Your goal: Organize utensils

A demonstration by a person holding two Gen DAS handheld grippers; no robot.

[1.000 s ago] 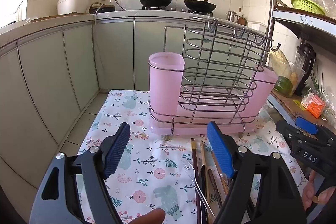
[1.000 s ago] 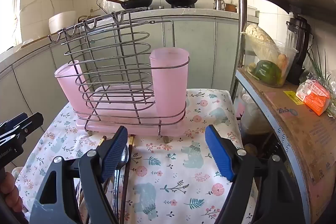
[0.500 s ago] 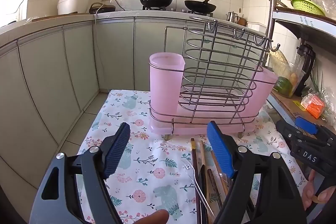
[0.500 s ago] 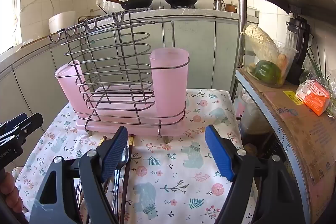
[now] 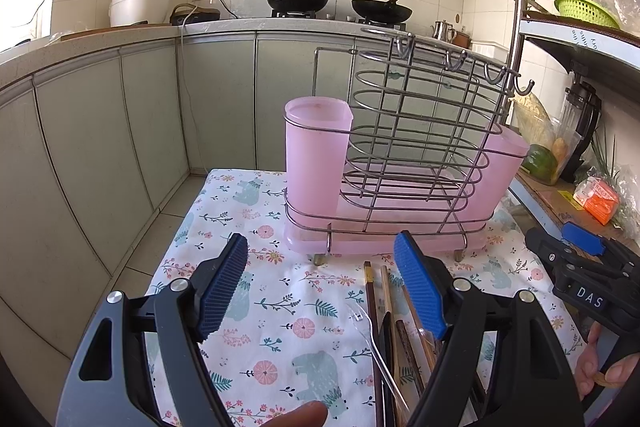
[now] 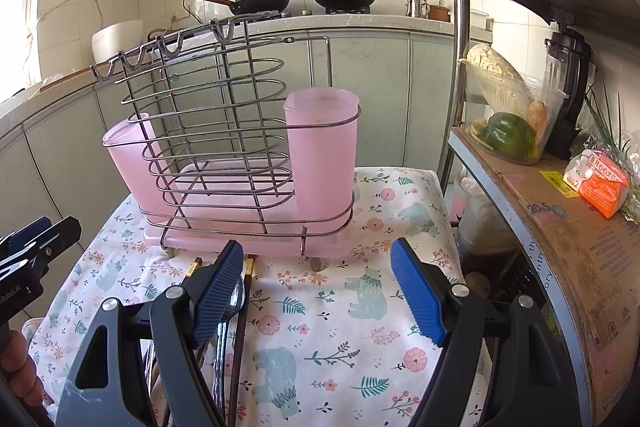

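Note:
A wire utensil rack (image 5: 416,147) with pink plastic cups and a pink drip tray stands on the floral cloth; it also shows in the right wrist view (image 6: 224,155). A tall pink cup (image 5: 316,155) sits at one end of it (image 6: 320,151). Loose utensils lie on the cloth before the rack: dark and wooden chopsticks (image 5: 374,307) and a clear plastic fork (image 5: 368,335); a metal spoon (image 6: 232,311) and chopsticks (image 6: 240,339) show in the right wrist view. My left gripper (image 5: 320,287) is open and empty above the cloth. My right gripper (image 6: 316,291) is open and empty.
The small table with the floral cloth (image 5: 260,247) stands beside grey kitchen cabinets (image 5: 120,131). A metal shelf (image 6: 560,227) with a vegetable container, blender and orange packet is on the right. Each gripper shows at the edge of the other's view (image 5: 580,279) (image 6: 28,259).

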